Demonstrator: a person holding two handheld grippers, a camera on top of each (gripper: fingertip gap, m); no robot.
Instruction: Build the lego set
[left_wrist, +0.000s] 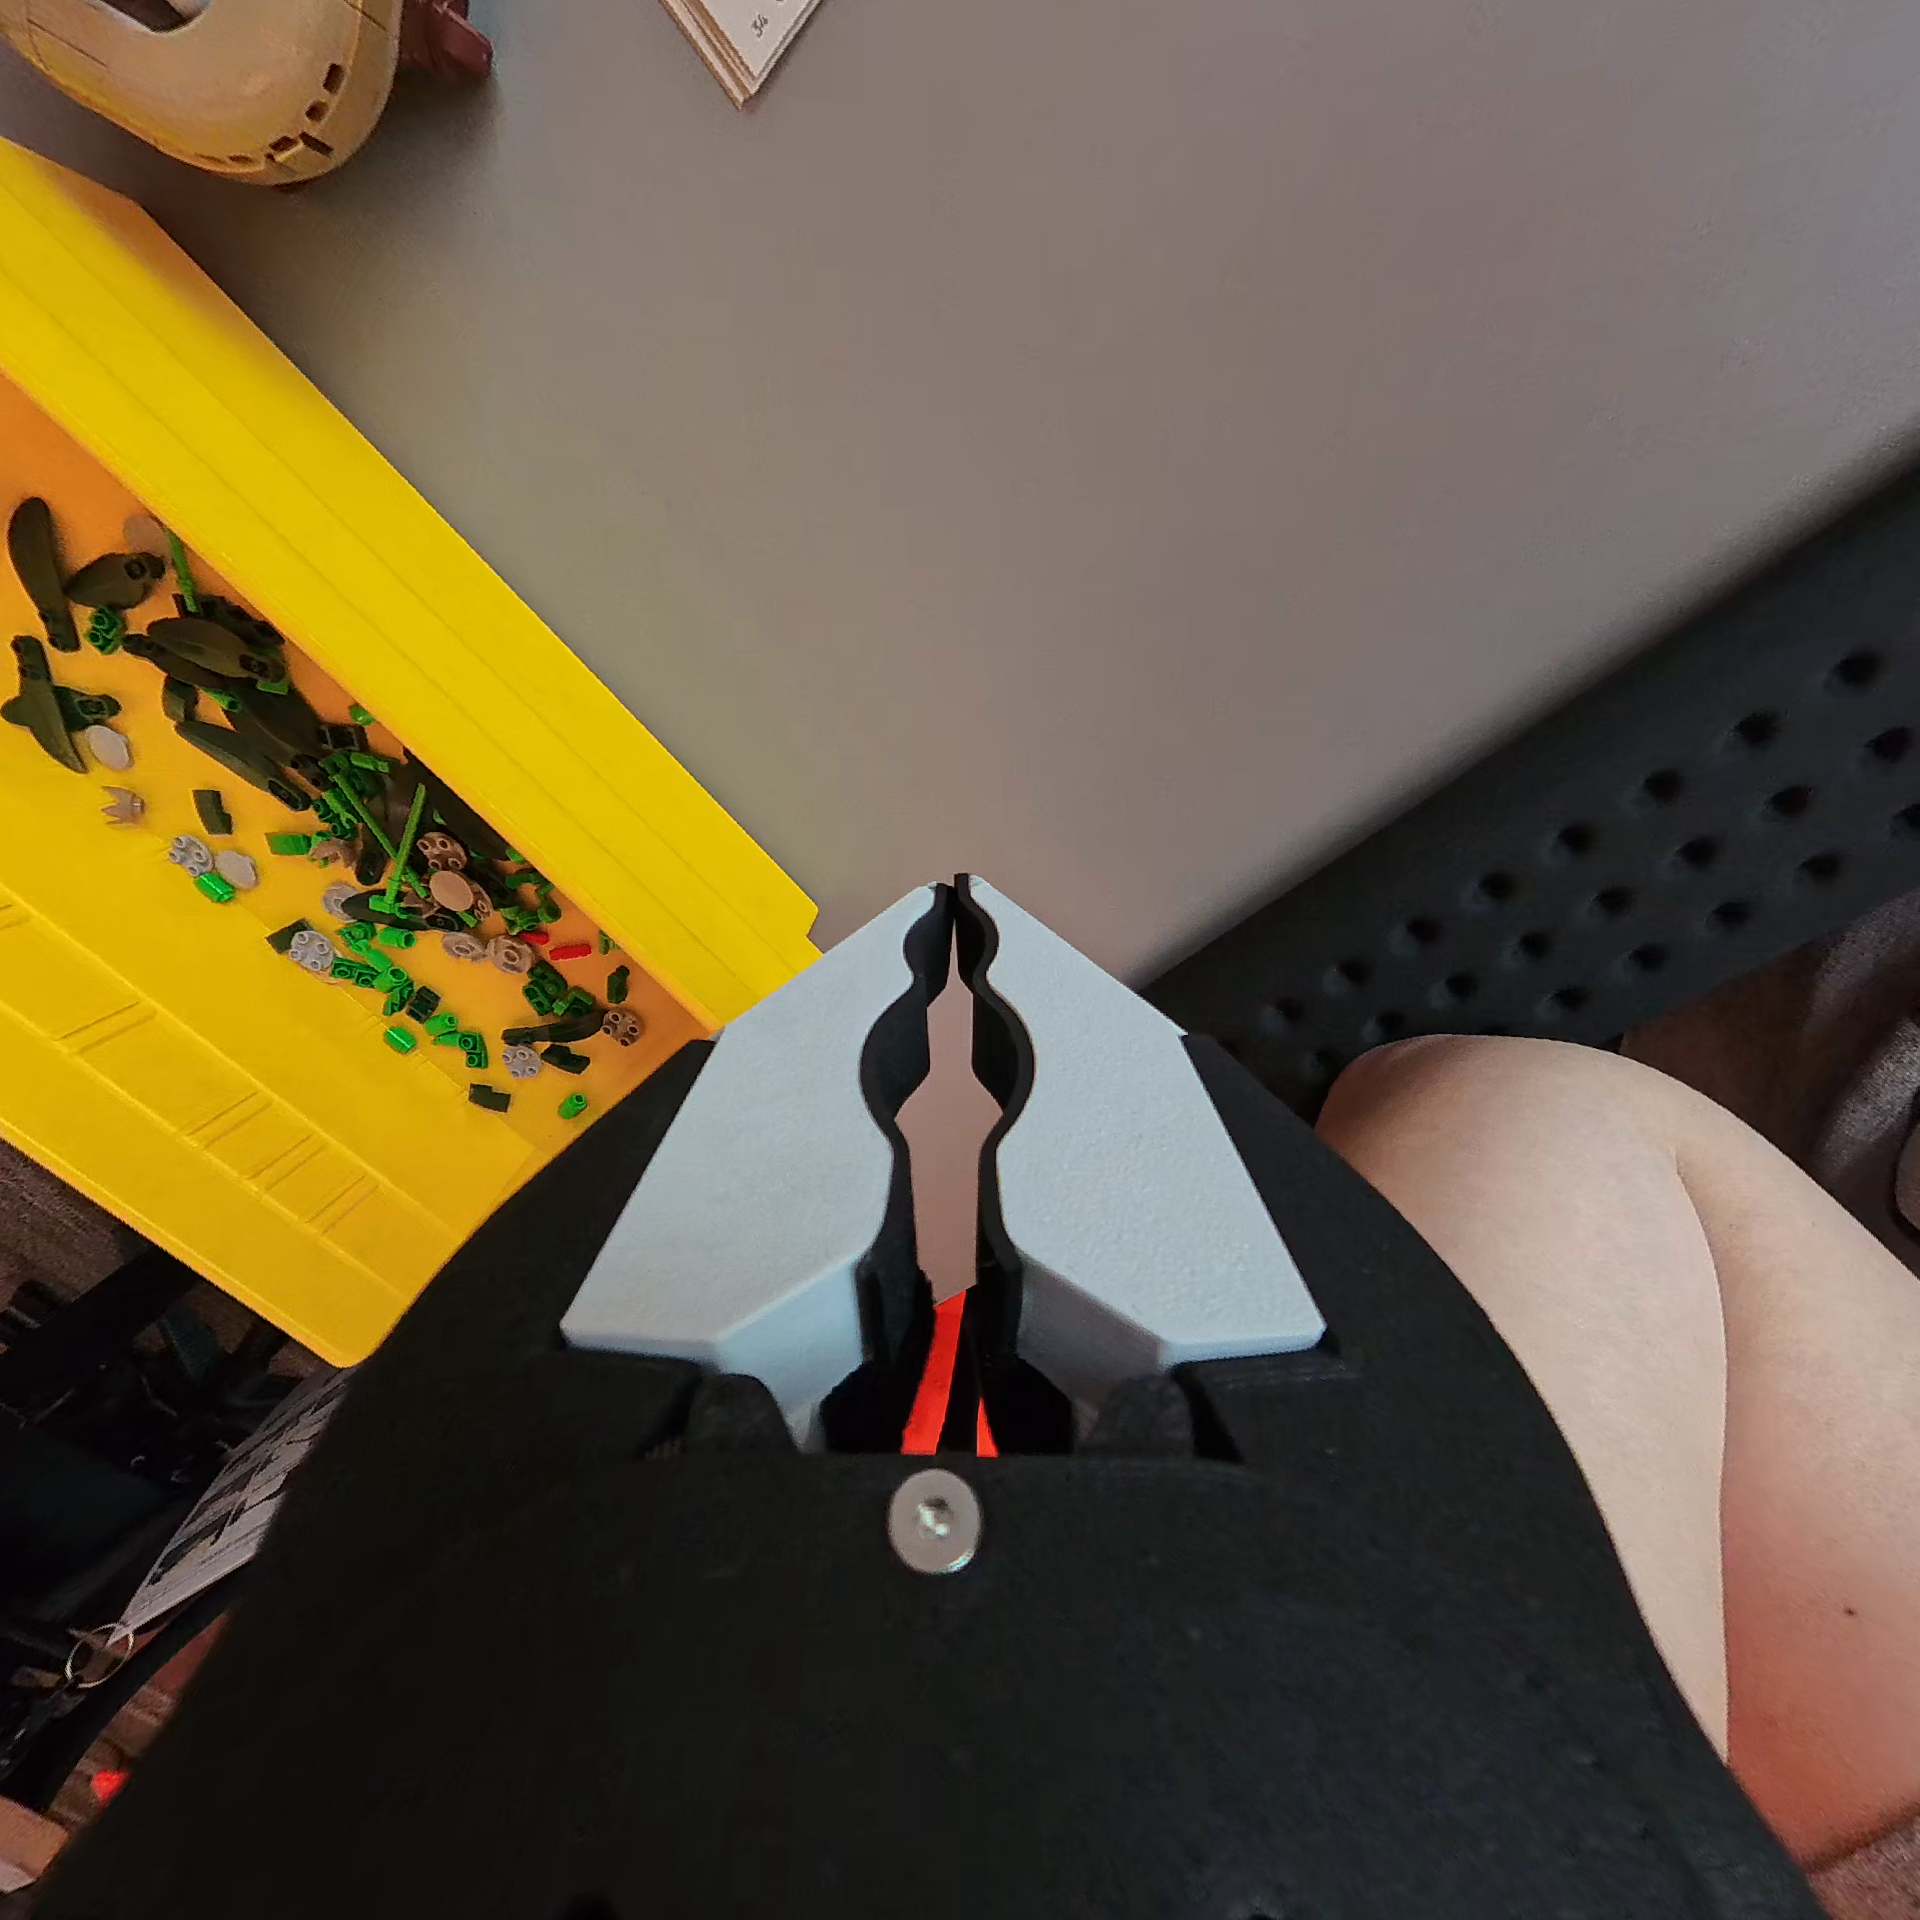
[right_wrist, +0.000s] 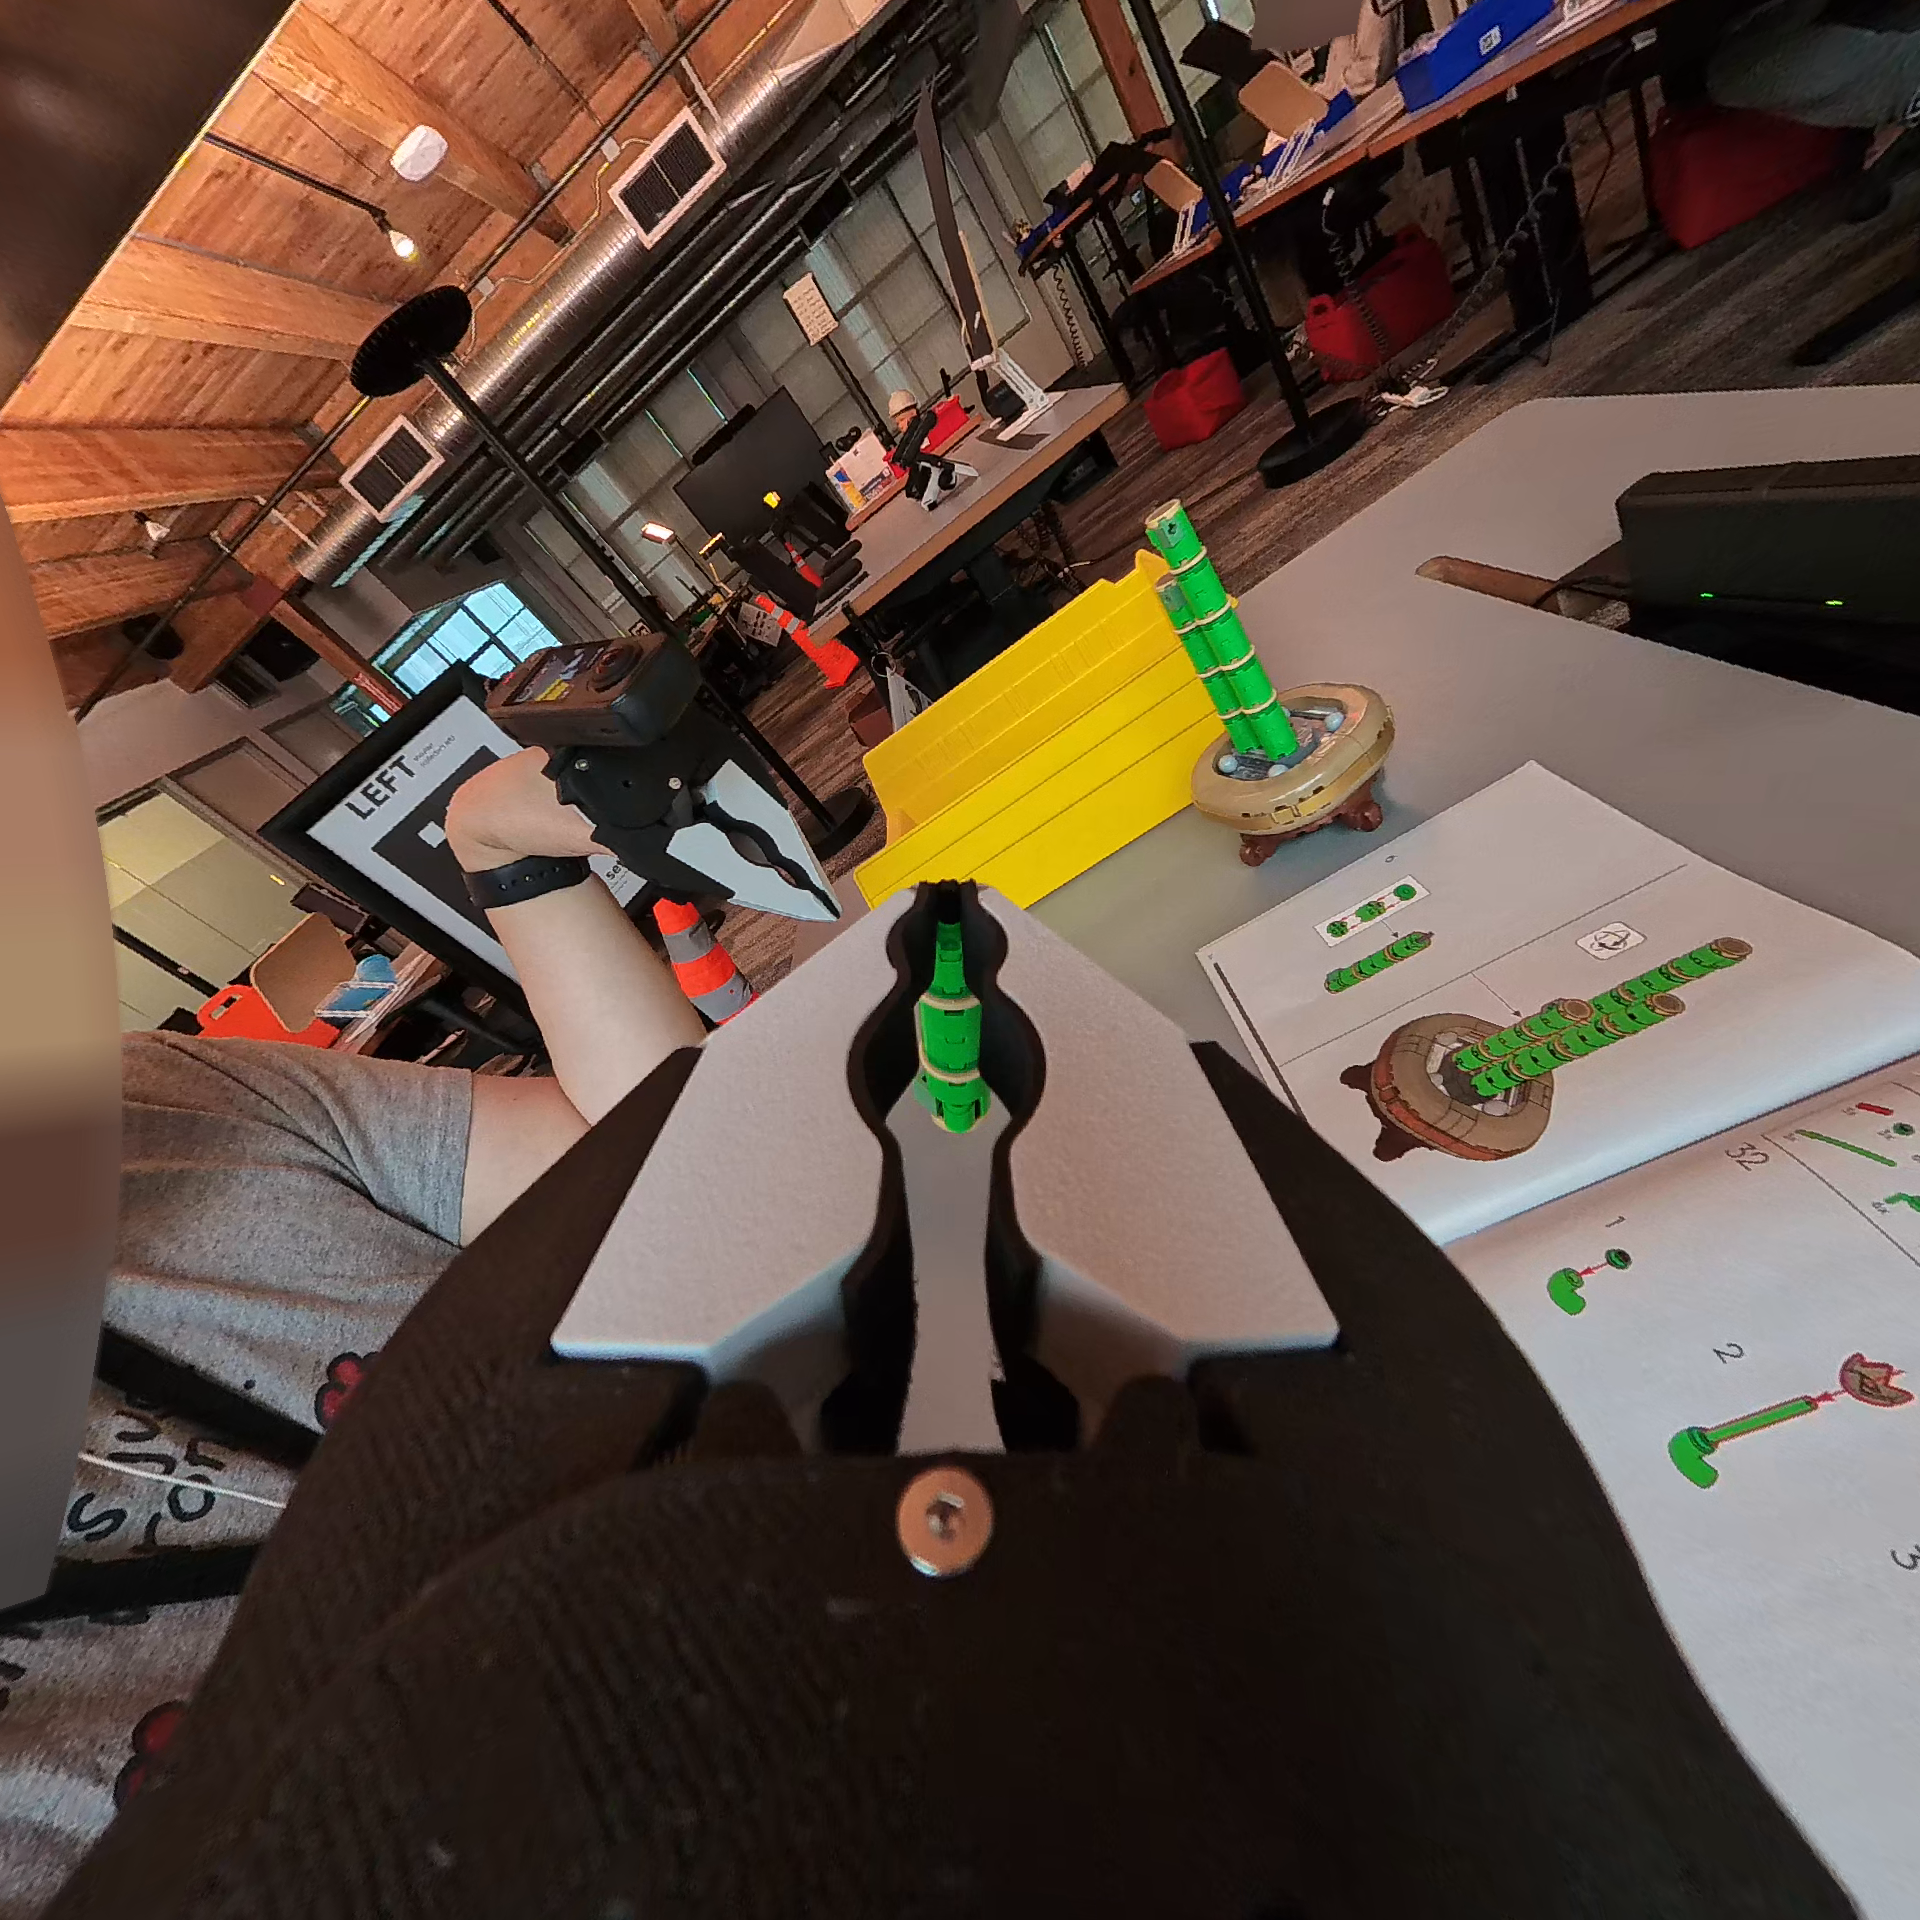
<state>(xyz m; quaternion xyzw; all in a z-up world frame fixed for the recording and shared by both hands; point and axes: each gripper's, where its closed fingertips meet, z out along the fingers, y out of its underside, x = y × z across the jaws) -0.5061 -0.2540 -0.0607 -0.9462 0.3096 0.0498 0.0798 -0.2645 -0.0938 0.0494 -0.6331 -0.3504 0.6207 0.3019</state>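
Nearby, yellow tray of loose pieces, left tongs closed empty, right tongs gripping green stalk.

short green segmented lego stalk with tan rings: clamped lengthwise between right gripper fingers, lower end free in gap behind tips.
round tan lego pot on dark brown feet: stands on grey table, just beside yellow bin; two tall green segmented stalks with tan rings rise from centre, leaning left, touching each other.
loose lego pieces, dark green, bright green, grey, few red: scattered heap on floor of yellow plastic bin.
open instruction booklet: flat on table, right of pot.
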